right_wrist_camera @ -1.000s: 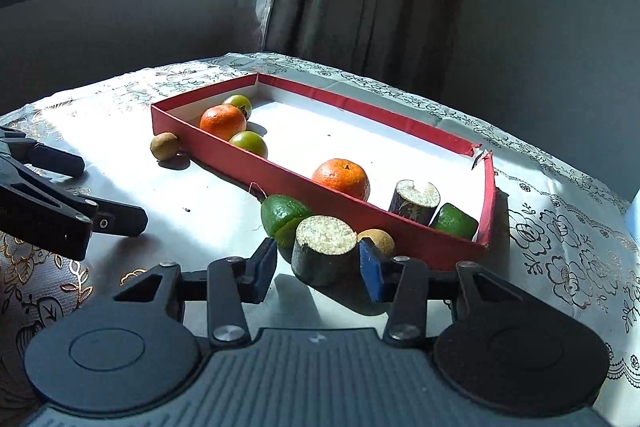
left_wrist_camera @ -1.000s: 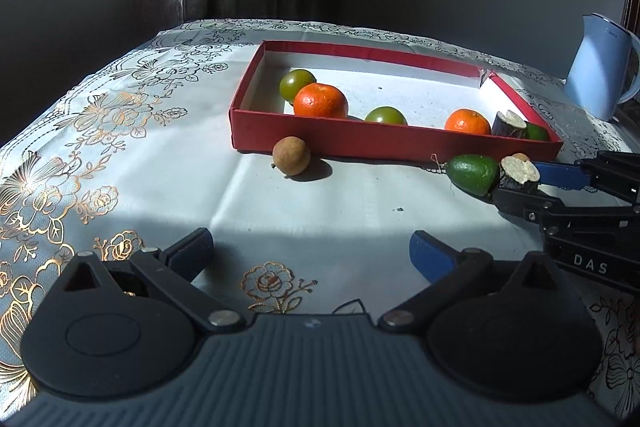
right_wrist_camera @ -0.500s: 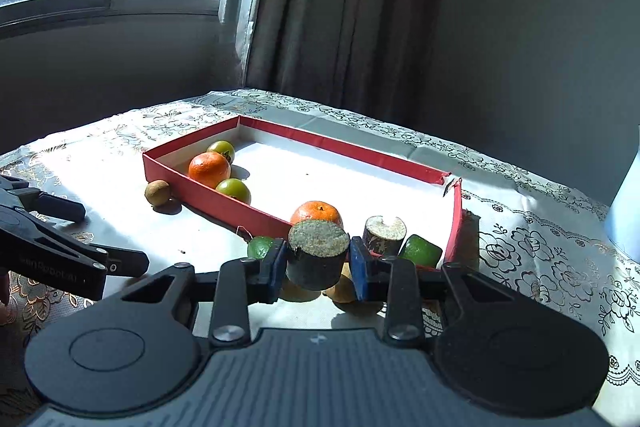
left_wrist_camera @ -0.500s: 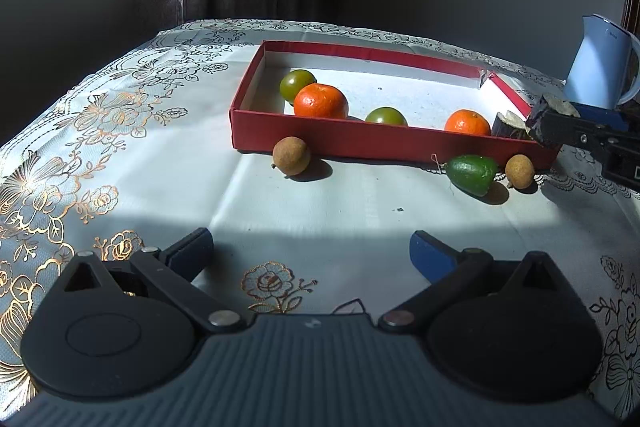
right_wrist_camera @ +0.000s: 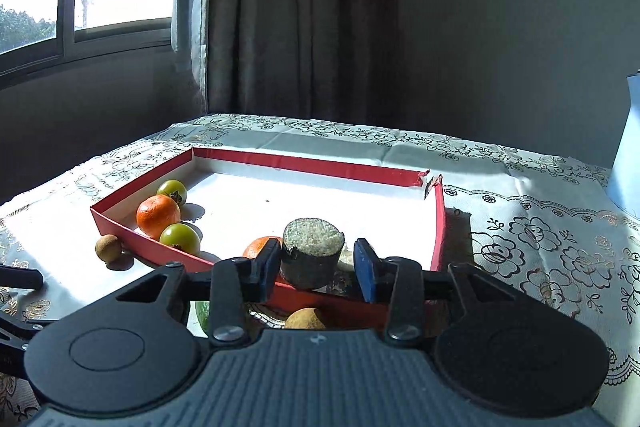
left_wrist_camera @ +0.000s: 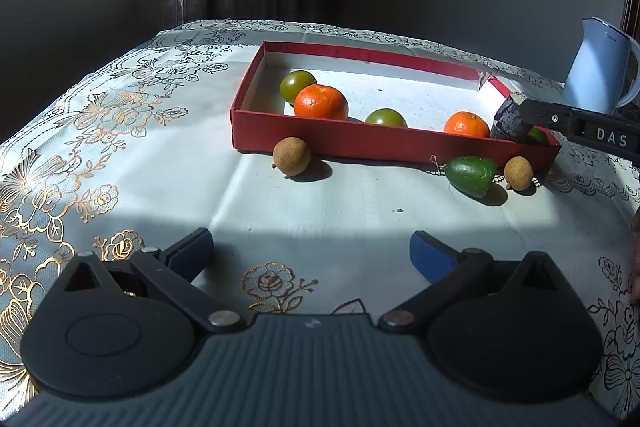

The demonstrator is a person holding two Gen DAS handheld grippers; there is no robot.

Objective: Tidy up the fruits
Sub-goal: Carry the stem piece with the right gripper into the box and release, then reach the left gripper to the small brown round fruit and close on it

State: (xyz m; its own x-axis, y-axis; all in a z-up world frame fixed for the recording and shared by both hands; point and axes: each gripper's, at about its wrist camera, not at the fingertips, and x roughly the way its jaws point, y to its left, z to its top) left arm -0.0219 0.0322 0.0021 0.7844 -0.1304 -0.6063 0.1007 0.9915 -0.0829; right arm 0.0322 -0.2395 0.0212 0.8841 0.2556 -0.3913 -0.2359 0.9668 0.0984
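Observation:
A red tray [left_wrist_camera: 384,147] holds two oranges [left_wrist_camera: 321,102], green fruits [left_wrist_camera: 297,84] and more at its right end. My right gripper [right_wrist_camera: 318,263] holds a dark sugarcane stub [right_wrist_camera: 312,253] over the tray's near right corner [right_wrist_camera: 438,227]; the right pad shows a small gap from the stub. It also shows in the left wrist view [left_wrist_camera: 510,121]. Outside the tray lie a brown longan [left_wrist_camera: 291,156], a green fruit [left_wrist_camera: 470,175] and a second longan [left_wrist_camera: 518,168]. My left gripper [left_wrist_camera: 310,251] is open and empty above the tablecloth.
A light blue kettle [left_wrist_camera: 600,67] stands at the back right. The floral tablecloth [left_wrist_camera: 120,147] covers the table. A window and curtain [right_wrist_camera: 280,7] lie behind the table's far edge.
My right gripper has lifted the sugarcane stub off the cloth and carried it up over the tray's right end. The left gripper has not moved.

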